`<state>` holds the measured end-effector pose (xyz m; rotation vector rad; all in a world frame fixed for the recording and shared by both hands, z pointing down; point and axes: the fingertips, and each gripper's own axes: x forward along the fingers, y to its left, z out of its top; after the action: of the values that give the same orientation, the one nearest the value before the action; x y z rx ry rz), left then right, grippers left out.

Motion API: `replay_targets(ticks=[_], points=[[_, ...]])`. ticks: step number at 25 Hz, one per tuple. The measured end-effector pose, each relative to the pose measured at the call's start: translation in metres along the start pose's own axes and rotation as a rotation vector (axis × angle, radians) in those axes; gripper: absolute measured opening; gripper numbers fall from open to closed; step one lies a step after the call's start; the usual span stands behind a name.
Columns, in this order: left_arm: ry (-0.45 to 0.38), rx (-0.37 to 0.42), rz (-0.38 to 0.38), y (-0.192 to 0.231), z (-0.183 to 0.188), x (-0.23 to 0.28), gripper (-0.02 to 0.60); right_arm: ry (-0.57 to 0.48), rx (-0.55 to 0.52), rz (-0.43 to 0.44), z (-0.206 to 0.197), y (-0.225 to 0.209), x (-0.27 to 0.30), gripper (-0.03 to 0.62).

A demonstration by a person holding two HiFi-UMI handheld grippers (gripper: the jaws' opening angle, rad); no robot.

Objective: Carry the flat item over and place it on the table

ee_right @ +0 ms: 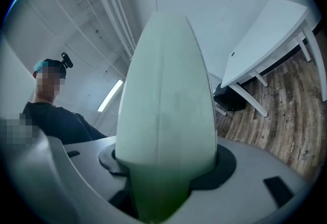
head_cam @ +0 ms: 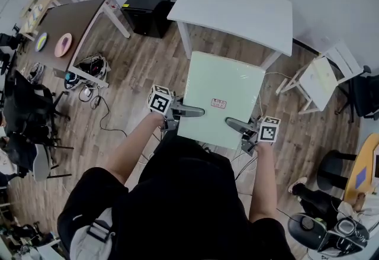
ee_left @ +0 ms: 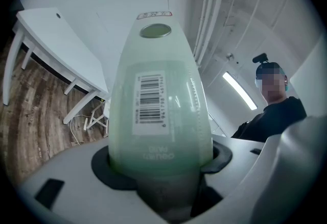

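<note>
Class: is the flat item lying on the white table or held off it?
Held off: left gripper and right gripper clamp the flat item; floor shows between it and the table.

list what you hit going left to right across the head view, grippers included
brown table → left gripper → pale green flat board that both grippers are shut on → right gripper

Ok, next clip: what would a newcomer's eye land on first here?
The big pale green board, held level in the middle of the head view, with the left gripper and the right gripper clamped on its opposite sides near the person. Just beyond it stands a white table.
</note>
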<state>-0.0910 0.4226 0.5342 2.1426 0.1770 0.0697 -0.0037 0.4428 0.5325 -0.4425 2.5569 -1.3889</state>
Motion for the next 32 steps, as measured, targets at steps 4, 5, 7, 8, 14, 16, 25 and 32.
replay_targets(ticks=[4, 5, 7, 8, 14, 16, 25, 32], points=[[0.015, 0.007, 0.025, 0.004, 0.004, 0.003, 0.318, -0.002, 0.01, 0.013, 0.006, -0.004, -0.002, 0.298], [0.017, 0.005, 0.024, 0.006, 0.006, 0.005, 0.319, -0.006, 0.01, 0.012, 0.007, -0.006, -0.004, 0.298], [0.015, 0.004, 0.014, 0.01, 0.012, 0.009, 0.318, -0.017, 0.003, 0.006, 0.012, -0.011, -0.006, 0.298], [0.016, 0.007, 0.009, 0.013, 0.016, 0.01, 0.318, -0.021, -0.002, 0.002, 0.016, -0.013, -0.007, 0.298], [0.041, 0.006, -0.012, 0.038, 0.041, 0.022, 0.318, -0.033, 0.006, -0.029, 0.042, -0.035, -0.012, 0.298], [0.057, 0.015, -0.015, 0.049, 0.05, 0.022, 0.318, -0.034, 0.01, -0.039, 0.052, -0.045, -0.01, 0.298], [0.058, -0.051, -0.048, 0.095, 0.115, 0.007, 0.316, -0.037, 0.058, -0.077, 0.112, -0.087, 0.022, 0.298], [0.061, -0.099, -0.074, 0.138, 0.179, -0.019, 0.318, -0.044, 0.094, -0.109, 0.168, -0.126, 0.064, 0.298]])
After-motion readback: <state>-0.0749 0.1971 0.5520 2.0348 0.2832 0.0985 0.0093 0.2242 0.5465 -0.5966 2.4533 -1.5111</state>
